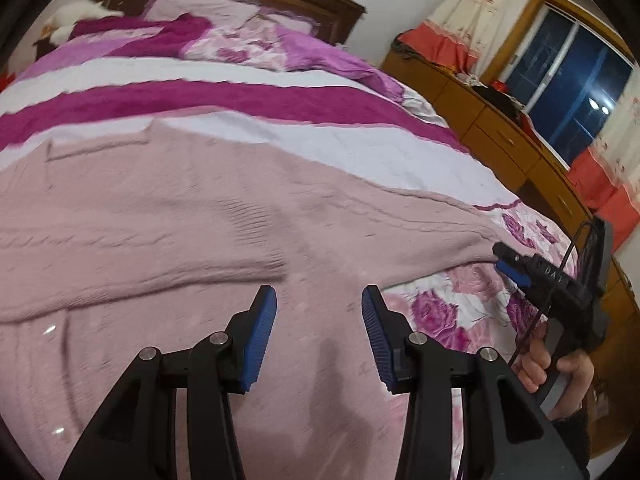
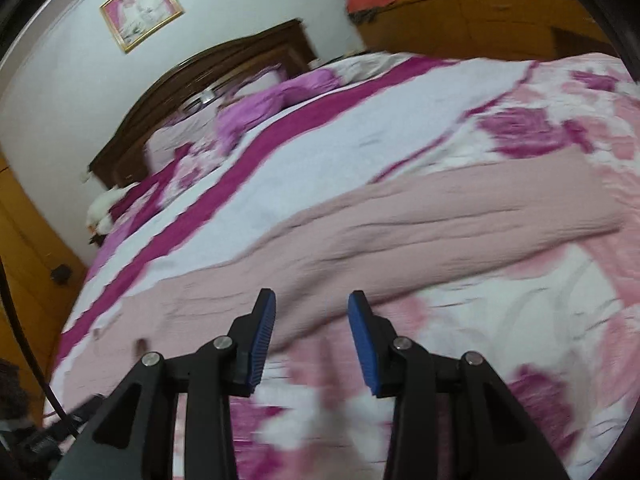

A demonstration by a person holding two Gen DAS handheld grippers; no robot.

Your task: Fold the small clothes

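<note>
While both tongs stand agape with nothing between their pads, the left tongs (image 1: 319, 300) hover over the pink knitted sweater (image 1: 180, 220) spread on the bed (image 1: 280, 100). Only the right tongs' (image 2: 311, 304) view shows the framed photo (image 2: 141, 8); only the left's shows the window (image 1: 568, 80).

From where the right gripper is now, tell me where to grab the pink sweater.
Take the pink sweater by its near edge, probably the sleeve, just ahead of the open right gripper. Come in low from the near side of the bed: the knit lies flat, so only an edge gives the fingers something to pinch.
</note>
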